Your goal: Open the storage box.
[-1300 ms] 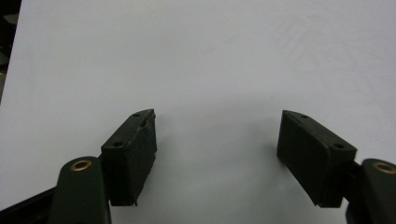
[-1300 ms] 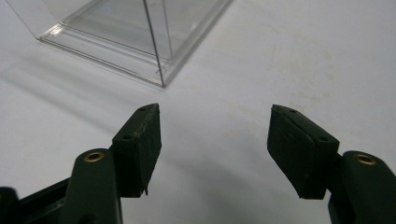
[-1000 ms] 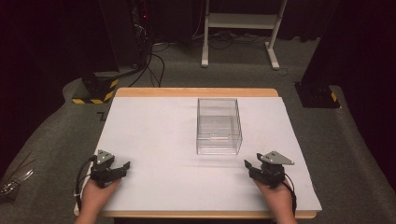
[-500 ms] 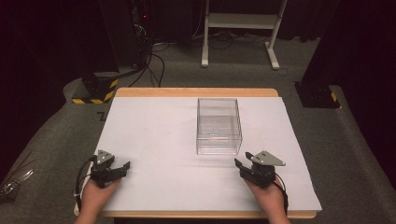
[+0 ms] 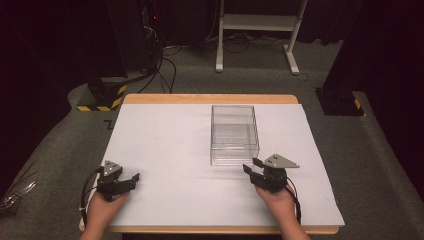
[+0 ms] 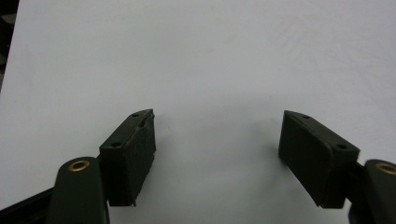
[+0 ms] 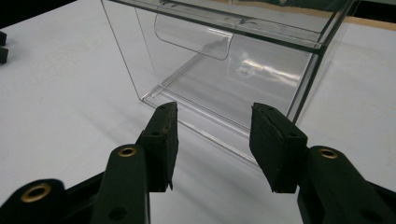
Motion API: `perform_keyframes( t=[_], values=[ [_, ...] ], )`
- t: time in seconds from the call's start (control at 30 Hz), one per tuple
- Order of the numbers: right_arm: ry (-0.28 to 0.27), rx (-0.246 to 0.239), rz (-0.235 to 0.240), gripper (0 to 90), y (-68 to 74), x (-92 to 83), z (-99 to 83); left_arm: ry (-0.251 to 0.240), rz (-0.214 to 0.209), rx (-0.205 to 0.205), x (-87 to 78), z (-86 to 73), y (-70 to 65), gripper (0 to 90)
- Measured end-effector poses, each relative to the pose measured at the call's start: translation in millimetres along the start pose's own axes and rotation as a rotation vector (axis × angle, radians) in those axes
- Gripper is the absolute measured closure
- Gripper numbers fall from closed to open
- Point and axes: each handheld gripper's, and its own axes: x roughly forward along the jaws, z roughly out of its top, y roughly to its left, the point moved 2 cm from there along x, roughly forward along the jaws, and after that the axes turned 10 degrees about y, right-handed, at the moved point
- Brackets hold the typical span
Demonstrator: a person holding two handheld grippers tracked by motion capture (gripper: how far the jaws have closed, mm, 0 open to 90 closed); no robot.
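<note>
A clear plastic box (image 5: 234,134) with a drawer front and a curved handle (image 7: 194,36) stands right of the middle on the white table sheet (image 5: 165,150). My right gripper (image 5: 253,168) rests just in front of the box's near right corner, jaws open and empty, pointing at the box front (image 7: 219,88). Near the front left of the sheet lies my left gripper (image 5: 132,179), open over bare white sheet (image 6: 215,70), nothing between its pads.
The wooden table edge (image 5: 210,98) borders the sheet at the back. Beyond it are grey carpet, cables, a yellow-black striped base (image 5: 102,100) at left, a dark stand foot (image 5: 340,102) at right and a white frame (image 5: 255,30).
My right gripper has moved left and forward, from the sheet's right front area up to the box's near corner. The left gripper has stayed put.
</note>
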Motion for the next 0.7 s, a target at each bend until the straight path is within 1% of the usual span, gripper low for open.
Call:
perform_keyframes(
  t=[0.13, 0.23, 0.27, 0.3, 0.33, 0.43, 0.5, 0.57, 0.7],
  values=[
    [-0.014, 0.004, 0.003, 51.9, -1.2, 3.9, 6.2, 0.000, 0.000, 0.000, 0.0, 0.0, 0.0, 27.5],
    [-0.021, 0.004, 0.037, 51.3, -2.5, 7.2, 10.6, 0.000, 0.000, 0.000, 0.0, 0.0, 0.0, 27.4],
    [-0.021, 0.004, 0.037, 51.3, -2.5, 7.2, 10.6, 0.000, 0.000, 0.000, 0.0, 0.0, 0.0, 27.4],
    [-0.030, 0.003, 0.054, 55.0, -3.1, 9.0, 13.5, 0.000, 0.000, 0.000, 0.0, 0.0, 0.0, 27.4],
    [-0.034, 0.004, 0.061, 56.1, -3.5, 10.1, 14.9, 0.001, -0.001, 0.001, -0.1, 0.0, 0.0, 27.4],
    [-0.046, 0.021, 0.090, 57.8, -5.9, 13.5, 18.2, 0.000, 0.000, 0.000, 0.0, 0.0, 0.0, 27.4],
    [-0.052, 0.028, 0.100, 58.1, -6.4, 14.5, 19.0, -0.002, 0.001, 0.000, 0.1, 0.0, -0.1, 27.4],
    [-0.072, 0.043, 0.127, 59.8, -9.2, 17.5, 20.7, 0.000, 0.000, 0.000, 0.0, 0.0, -0.1, 27.3],
    [-0.084, 0.046, 0.147, 62.5, -13.5, 21.4, 21.5, -0.002, 0.001, 0.000, 0.1, 0.0, -0.2, 27.4]
  ],
)
